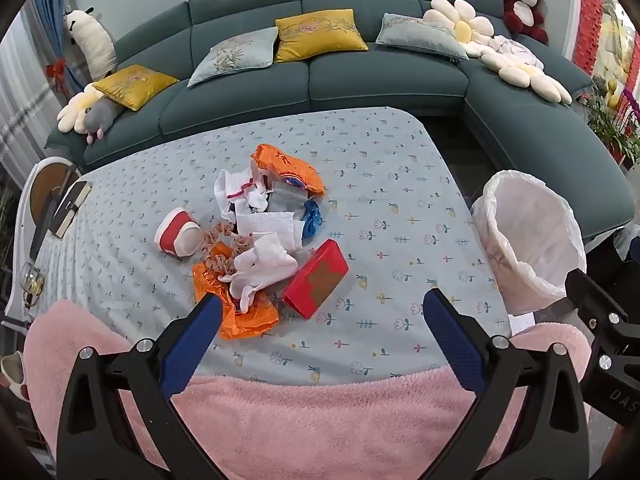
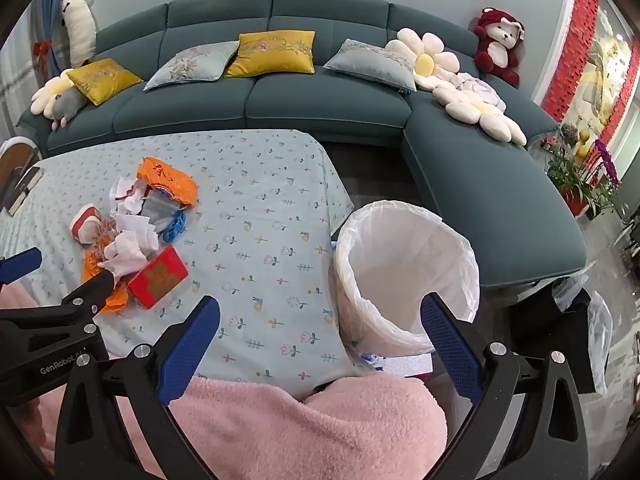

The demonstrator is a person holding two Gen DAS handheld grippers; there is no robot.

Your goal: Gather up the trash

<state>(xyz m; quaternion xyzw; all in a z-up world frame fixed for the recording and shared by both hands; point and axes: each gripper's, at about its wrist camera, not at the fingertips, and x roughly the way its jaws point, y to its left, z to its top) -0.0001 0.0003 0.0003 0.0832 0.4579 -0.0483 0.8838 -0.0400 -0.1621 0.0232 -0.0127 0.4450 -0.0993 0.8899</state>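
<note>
A heap of trash lies mid-table: orange plastic bags [image 1: 288, 166], crumpled white paper [image 1: 262, 264], a red-and-white paper cup [image 1: 176, 232] on its side, blue plastic [image 1: 312, 218] and a red box [image 1: 318, 278]. The heap shows at the left in the right wrist view, with the red box [image 2: 158, 278]. A white-lined trash bin [image 1: 528, 236] stands at the table's right edge, also in the right wrist view [image 2: 404, 268]. My left gripper [image 1: 322, 298] is open and empty, just short of the heap. My right gripper [image 2: 320, 304] is open and empty, near the bin.
The table wears a light blue flowered cloth [image 1: 392, 200]. A pink fleece [image 1: 320, 420] fills the near edge. Books [image 1: 70, 208] lie at the table's left. A teal sofa [image 1: 360, 80] with cushions and plush toys runs behind and to the right. Potted flowers [image 2: 592, 176] stand far right.
</note>
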